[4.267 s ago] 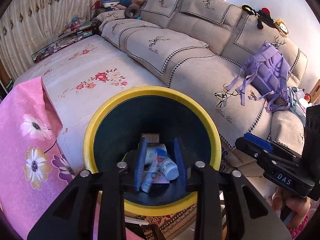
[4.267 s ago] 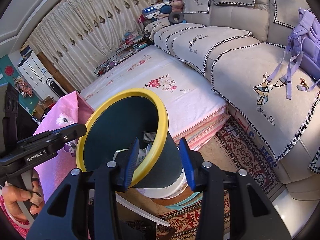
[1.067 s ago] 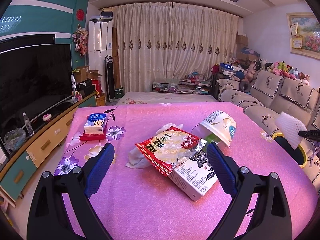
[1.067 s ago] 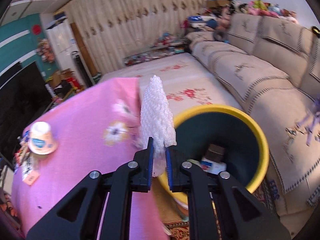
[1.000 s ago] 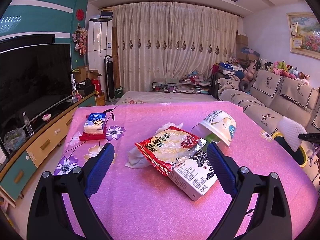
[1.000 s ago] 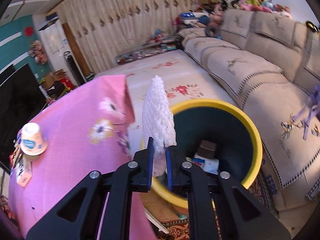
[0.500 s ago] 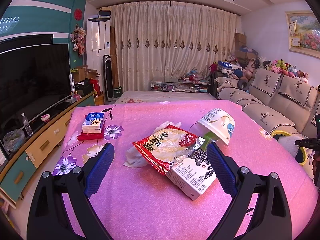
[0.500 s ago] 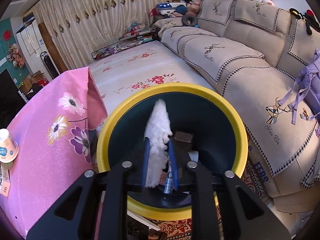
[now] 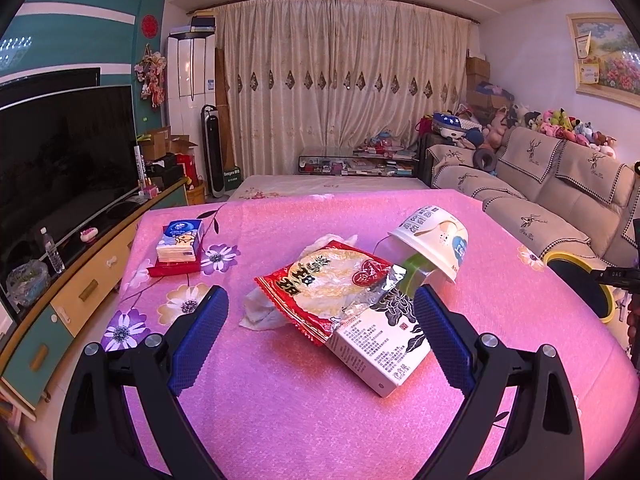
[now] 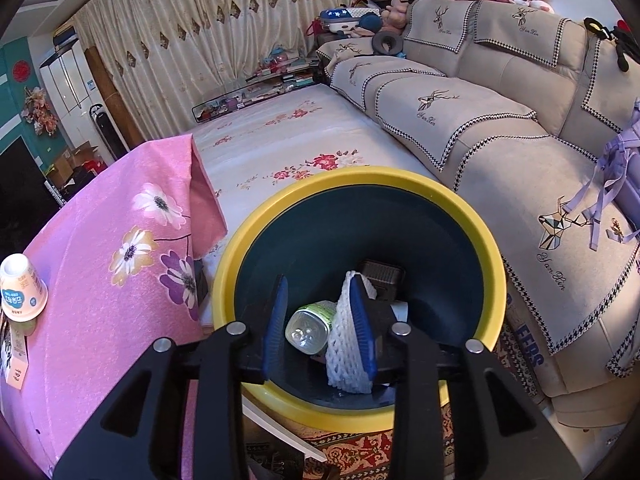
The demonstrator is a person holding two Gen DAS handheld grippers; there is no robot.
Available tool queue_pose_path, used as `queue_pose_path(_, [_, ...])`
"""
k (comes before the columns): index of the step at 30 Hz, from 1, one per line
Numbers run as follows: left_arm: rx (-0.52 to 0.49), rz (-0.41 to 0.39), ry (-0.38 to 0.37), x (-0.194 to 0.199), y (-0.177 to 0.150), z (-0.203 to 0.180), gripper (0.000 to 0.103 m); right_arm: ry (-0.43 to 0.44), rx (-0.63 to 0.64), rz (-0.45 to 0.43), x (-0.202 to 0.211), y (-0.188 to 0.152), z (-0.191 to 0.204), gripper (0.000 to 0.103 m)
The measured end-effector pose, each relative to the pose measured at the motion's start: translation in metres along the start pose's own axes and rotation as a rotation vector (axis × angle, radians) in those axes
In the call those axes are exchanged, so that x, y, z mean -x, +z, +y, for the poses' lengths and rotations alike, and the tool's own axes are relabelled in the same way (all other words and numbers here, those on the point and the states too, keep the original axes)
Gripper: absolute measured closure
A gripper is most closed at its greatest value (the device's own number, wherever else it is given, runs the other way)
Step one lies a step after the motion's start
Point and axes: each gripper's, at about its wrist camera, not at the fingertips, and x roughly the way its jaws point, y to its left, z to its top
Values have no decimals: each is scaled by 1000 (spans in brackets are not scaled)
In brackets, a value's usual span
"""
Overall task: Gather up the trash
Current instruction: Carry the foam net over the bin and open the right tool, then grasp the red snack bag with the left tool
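Yellow-rimmed and dark inside, the trash bin [image 10: 360, 184] is seen from above by the right gripper [image 10: 320, 322], which is tilted steeply down into its mouth. Its jaws are opening; a white foam net [image 10: 346, 344] lies between them, leaning against the right-hand pad only (the other pad stands clear of it), so it is no longer pinched. A small bottle [image 10: 310, 328] and a dark box [image 10: 380, 276] are seen on the bin's floor.

Over the pink-covered worktop [image 9: 280, 400] the left gripper [image 9: 320, 332] is held pointing gently downward, its jaws spread wide and empty. Ahead of it, on the worktop, a red snack bag [image 9: 320, 284] is lying over a white carton [image 9: 380, 344], with a tipped paper bowl [image 9: 434, 240] and crumpled tissue [image 9: 260, 312] beside them. A tissue pack [image 9: 180, 240] sits farther left.
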Motion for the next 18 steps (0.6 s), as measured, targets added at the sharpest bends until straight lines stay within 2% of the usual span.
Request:
queue_pose_path(2, [11,19,-17,-3,1,0,11,9,1,0,1,-1,1,72])
queue_pose_path(7, [28,127,-25,-23,7,-2,11,27,2,-4,3,-1,3,71])
queue_pose_path(11, [54,192,4,-44,13,6,11,41,-5,-8,4,0,1,70])
queue_pose_path(18, [104,282,-22,-85,17,25,12,61,0,-2,2,-2,5,70])
